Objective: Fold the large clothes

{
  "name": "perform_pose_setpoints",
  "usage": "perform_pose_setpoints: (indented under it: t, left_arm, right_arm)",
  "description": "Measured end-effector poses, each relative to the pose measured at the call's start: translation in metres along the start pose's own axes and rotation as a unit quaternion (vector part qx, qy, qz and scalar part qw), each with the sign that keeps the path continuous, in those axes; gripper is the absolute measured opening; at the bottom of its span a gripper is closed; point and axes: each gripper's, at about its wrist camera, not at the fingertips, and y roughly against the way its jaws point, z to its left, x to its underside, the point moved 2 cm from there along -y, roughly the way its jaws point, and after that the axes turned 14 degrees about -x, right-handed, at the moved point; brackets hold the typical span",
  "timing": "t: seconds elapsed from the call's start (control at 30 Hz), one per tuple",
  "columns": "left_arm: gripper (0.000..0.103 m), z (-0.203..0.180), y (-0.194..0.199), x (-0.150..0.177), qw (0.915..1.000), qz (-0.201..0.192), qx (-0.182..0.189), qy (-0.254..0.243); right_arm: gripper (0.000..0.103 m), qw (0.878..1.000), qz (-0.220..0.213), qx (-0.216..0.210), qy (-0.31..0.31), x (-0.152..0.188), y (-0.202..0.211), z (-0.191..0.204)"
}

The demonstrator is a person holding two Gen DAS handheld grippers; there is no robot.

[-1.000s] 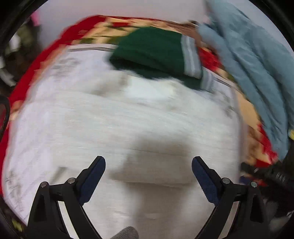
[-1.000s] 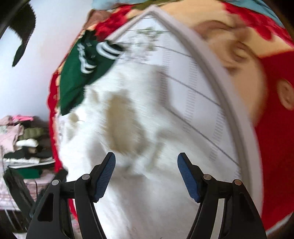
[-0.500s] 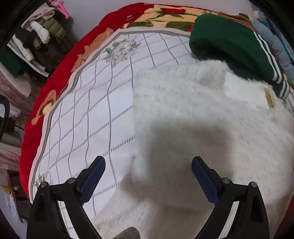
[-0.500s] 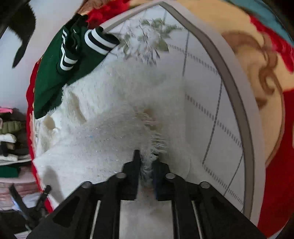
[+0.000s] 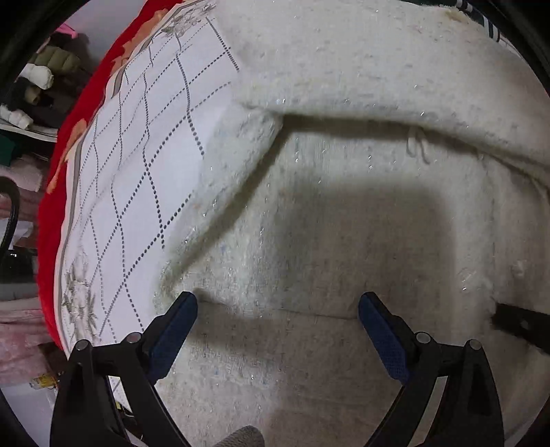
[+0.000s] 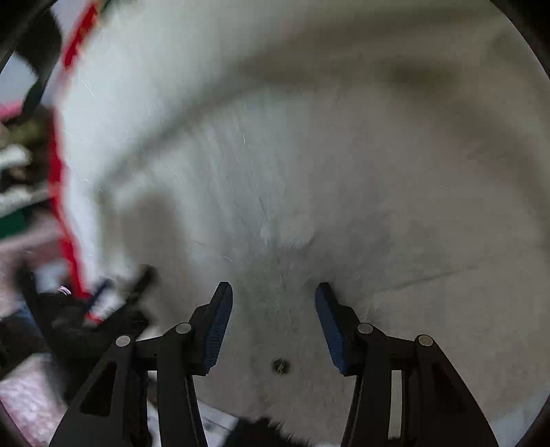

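A fluffy white sweater (image 5: 343,213) lies on a white checked sheet (image 5: 137,165) and fills most of both views. One layer of it is folded over, with a fold edge across the upper part of the left wrist view. My left gripper (image 5: 277,321) is open wide, low over the sweater, holding nothing. In the blurred right wrist view the sweater (image 6: 309,172) fills the frame. My right gripper (image 6: 274,307) is open, with the white fabric lying between its jaws, not pinched. A small button (image 6: 279,366) shows on the fabric below it.
A red floral blanket (image 5: 68,144) edges the sheet on the left. Shelves of folded clothes (image 5: 31,75) stand beyond it. A green striped garment (image 5: 488,24) peeks out at the top right. The other gripper's black arm (image 5: 519,326) enters from the right.
My right gripper, shut on the sweater's edge half a second ago, has opened and let it go. Both grippers have moved closer over the sweater, which is now folded over.
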Motion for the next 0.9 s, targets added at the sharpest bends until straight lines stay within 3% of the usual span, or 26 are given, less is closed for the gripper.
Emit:
perform_pose_setpoints:
  t: [0.03,0.07,0.23,0.43,0.57,0.6,0.63,0.7,0.8,0.9]
  left_arm:
    - [0.096,0.002,-0.001,-0.001,1.0000,-0.004,0.003,-0.001]
    - [0.096,0.003,-0.002,-0.001,1.0000,-0.006,0.007,-0.002]
    - [0.096,0.026,-0.013,-0.006,0.9997,-0.004,0.019,0.013]
    - [0.096,0.073,-0.026,-0.018,0.9995,-0.003,0.011,0.029]
    - [0.096,0.082,0.003,-0.026,0.9988,-0.029,0.023,0.033]
    - [0.096,0.078,0.011,-0.027,0.9984,-0.038,0.027,0.032]
    - [0.096,0.069,0.024,-0.027,0.9978,-0.051,0.032,0.029]
    - [0.096,0.047,0.039,-0.026,0.9966,-0.065,0.045,0.025]
    - [0.096,0.003,0.043,-0.033,0.9966,-0.068,0.043,0.019]
    - [0.096,-0.037,0.020,-0.039,0.9986,-0.053,-0.009,0.002]
  right_arm:
    - [0.027,1.000,-0.022,0.016,-0.007,0.000,-0.002,0.002]
    - [0.003,0.999,-0.035,0.002,-0.019,0.000,-0.005,0.007]
    - [0.004,0.996,-0.056,-0.002,-0.070,0.002,-0.017,0.033]
    - [0.004,0.995,-0.009,-0.065,-0.080,0.003,-0.045,0.075]
    - [0.007,0.992,0.004,-0.104,-0.076,0.006,-0.021,0.062]
    - [0.015,0.992,-0.008,-0.098,-0.074,0.009,0.000,0.052]
    - [0.021,0.993,-0.029,-0.089,-0.074,0.011,0.025,0.043]
    - [0.047,0.992,-0.090,-0.055,-0.075,0.011,0.083,0.017]
    - [0.050,0.986,-0.152,0.014,-0.069,-0.004,0.133,-0.017]
    - [0.050,0.984,-0.157,0.044,-0.069,-0.037,0.143,-0.058]
